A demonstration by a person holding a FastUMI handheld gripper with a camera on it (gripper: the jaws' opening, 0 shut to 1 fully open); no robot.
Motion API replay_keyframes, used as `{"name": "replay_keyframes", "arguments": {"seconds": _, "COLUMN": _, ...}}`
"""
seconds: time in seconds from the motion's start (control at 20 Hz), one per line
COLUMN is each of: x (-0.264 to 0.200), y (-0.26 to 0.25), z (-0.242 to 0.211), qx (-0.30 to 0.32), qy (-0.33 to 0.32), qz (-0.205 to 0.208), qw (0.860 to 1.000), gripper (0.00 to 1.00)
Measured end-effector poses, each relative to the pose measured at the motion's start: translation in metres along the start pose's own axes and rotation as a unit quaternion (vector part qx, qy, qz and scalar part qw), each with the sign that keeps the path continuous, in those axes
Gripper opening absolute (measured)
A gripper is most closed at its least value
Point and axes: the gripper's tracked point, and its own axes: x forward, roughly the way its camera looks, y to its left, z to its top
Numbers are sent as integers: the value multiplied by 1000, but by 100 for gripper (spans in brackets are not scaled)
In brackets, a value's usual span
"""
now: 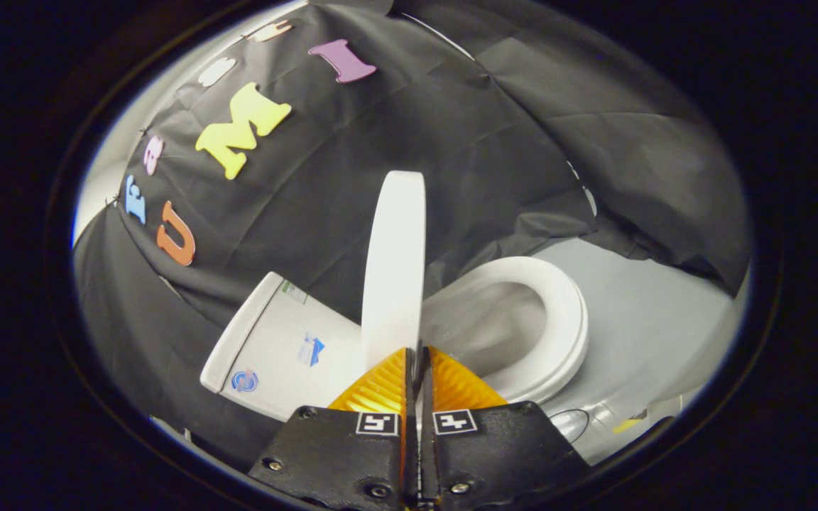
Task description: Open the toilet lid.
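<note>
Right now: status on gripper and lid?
Gripper fingers nearly together, thin gap, tips at the lid's edge; grip cannot be told. Toilet lid raised on edge, seat exposed. Tank beside lid.

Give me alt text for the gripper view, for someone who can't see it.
A white toilet lid stands raised, edge-on, just ahead of the hand-held gripper, whose orange fingers are closed together. Beside it are the seat and tank.

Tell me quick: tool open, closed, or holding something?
Tool: fingers closed, tips at the raised toilet lid's edge; whether they pinch it cannot be told.
</note>
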Motion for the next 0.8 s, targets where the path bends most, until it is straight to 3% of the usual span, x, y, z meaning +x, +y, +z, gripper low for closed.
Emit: {"name": "replay_keyframes", "arguments": {"seconds": 0.8, "x": -5, "y": 53, "z": 0, "qx": -93, "qy": -23, "qz": -29, "qw": 995, "gripper": 6}}
